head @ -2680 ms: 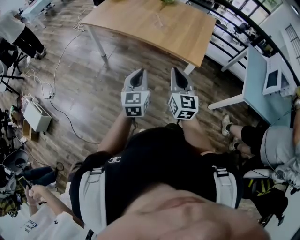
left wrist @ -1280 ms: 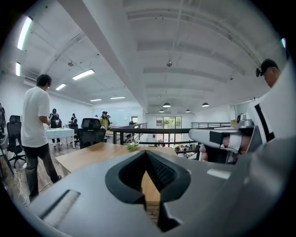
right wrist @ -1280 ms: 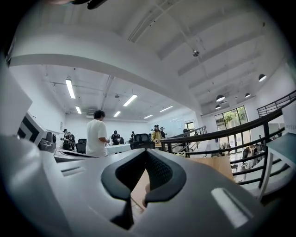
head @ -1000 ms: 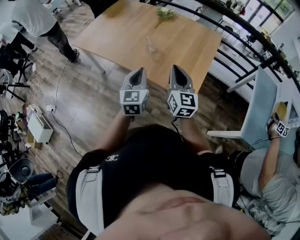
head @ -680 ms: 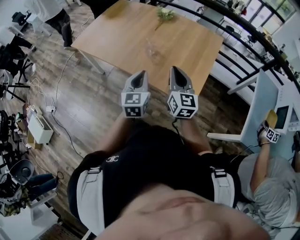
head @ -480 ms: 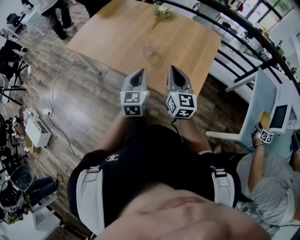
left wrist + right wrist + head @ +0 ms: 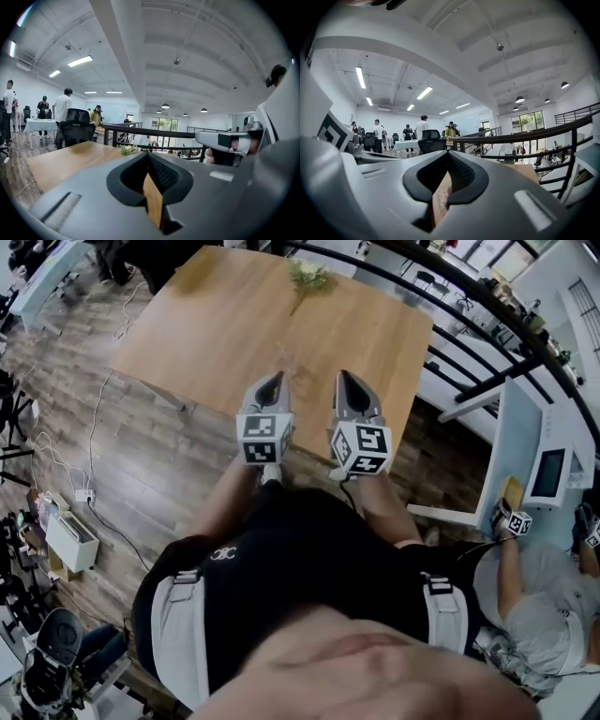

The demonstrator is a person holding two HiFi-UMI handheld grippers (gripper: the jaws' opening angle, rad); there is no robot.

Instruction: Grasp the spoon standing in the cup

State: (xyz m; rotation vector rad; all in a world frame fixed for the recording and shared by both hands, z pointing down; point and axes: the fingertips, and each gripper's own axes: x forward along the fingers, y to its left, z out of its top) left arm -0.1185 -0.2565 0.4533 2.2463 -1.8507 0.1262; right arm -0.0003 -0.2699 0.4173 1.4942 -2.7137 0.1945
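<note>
A clear glass cup (image 7: 283,358) shows only faintly on the wooden table (image 7: 216,315), just beyond my two grippers; I cannot make out a spoon in it. My left gripper (image 7: 272,381) and right gripper (image 7: 342,379) are side by side over the table's near edge, pointing forward. Both are shut with nothing in them. In the left gripper view the jaws (image 7: 148,155) meet at the tips, with table wood showing through the slot below. The right gripper view shows shut jaws (image 7: 449,153) and a glint of glass (image 7: 436,202) in the slot.
A sprig of green and white flowers (image 7: 307,276) lies at the table's far edge. A black railing (image 7: 450,296) runs behind and to the right of the table. A seated person (image 7: 539,568) is at a white desk (image 7: 511,442) on the right. Cables (image 7: 89,442) lie on the plank floor at left.
The table has come closer in the head view; both grippers, earlier over the floor, now reach over its near edge. They stay shut and side by side.
</note>
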